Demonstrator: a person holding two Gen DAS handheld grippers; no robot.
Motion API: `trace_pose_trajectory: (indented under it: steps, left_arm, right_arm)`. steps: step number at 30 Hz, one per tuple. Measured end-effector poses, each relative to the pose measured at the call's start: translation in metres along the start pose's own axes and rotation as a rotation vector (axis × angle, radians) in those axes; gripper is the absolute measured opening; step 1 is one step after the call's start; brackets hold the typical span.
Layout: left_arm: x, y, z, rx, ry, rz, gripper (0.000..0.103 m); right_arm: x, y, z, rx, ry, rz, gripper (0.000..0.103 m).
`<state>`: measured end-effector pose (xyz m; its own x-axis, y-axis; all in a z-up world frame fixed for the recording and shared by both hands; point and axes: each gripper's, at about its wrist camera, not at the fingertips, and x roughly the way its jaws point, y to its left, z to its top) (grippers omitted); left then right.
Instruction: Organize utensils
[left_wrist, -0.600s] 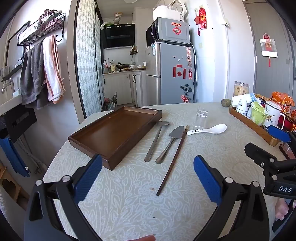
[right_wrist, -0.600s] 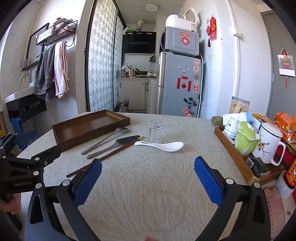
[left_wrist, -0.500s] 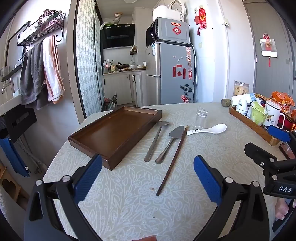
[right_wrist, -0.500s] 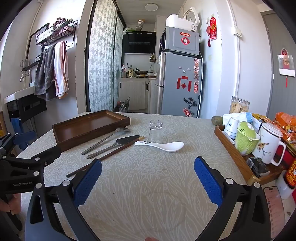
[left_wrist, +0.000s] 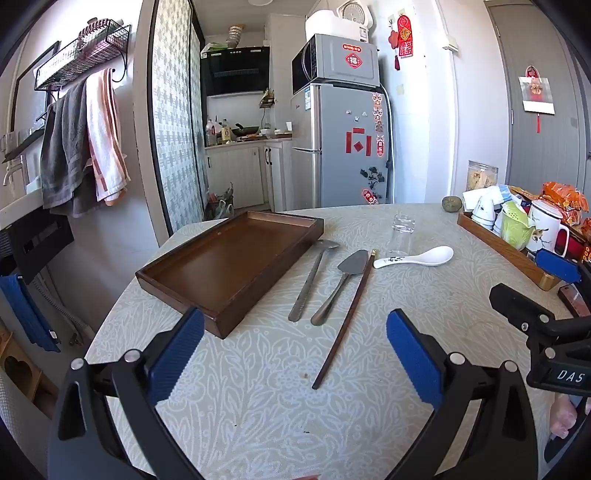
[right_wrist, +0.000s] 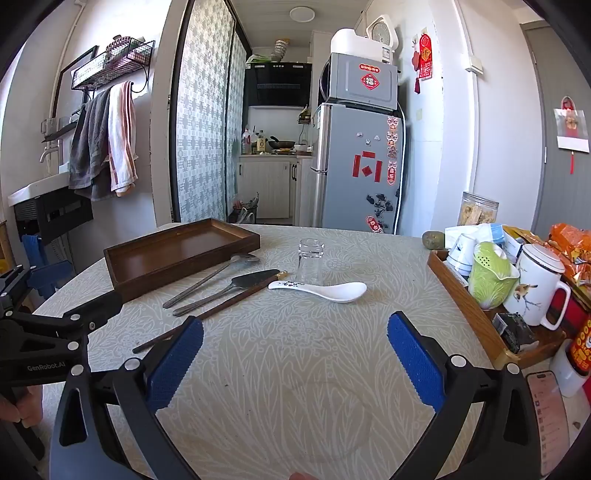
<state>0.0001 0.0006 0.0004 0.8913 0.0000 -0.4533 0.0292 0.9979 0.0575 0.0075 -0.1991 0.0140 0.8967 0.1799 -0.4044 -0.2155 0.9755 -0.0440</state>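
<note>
An empty dark wooden tray (left_wrist: 229, 266) (right_wrist: 177, 254) lies at the table's left. Beside it lie a metal spoon (left_wrist: 312, 280) (right_wrist: 210, 277), a metal cake server (left_wrist: 341, 284) (right_wrist: 229, 290), a long dark chopstick (left_wrist: 345, 317) (right_wrist: 218, 310) and a white ceramic spoon (left_wrist: 415, 257) (right_wrist: 321, 290). My left gripper (left_wrist: 295, 350) is open and empty, near the table's front, short of the utensils. My right gripper (right_wrist: 295, 354) is open and empty, over bare tablecloth, short of the white spoon.
An upturned clear glass (left_wrist: 402, 232) (right_wrist: 309, 260) stands just behind the white spoon. A second wooden tray (right_wrist: 469, 314) with cups and a green pot sits at the right edge. A phone (right_wrist: 550, 413) lies at the front right.
</note>
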Motion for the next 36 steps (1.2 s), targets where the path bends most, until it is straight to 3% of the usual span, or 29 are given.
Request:
trace_pose_trajectory:
  steps: [36]
  left_arm:
    - [0.0012, -0.0027, 0.0, 0.005, 0.003, -0.002, 0.101]
  right_arm:
    - [0.0003, 0.0004, -0.0001, 0.0, 0.001, 0.001, 0.101]
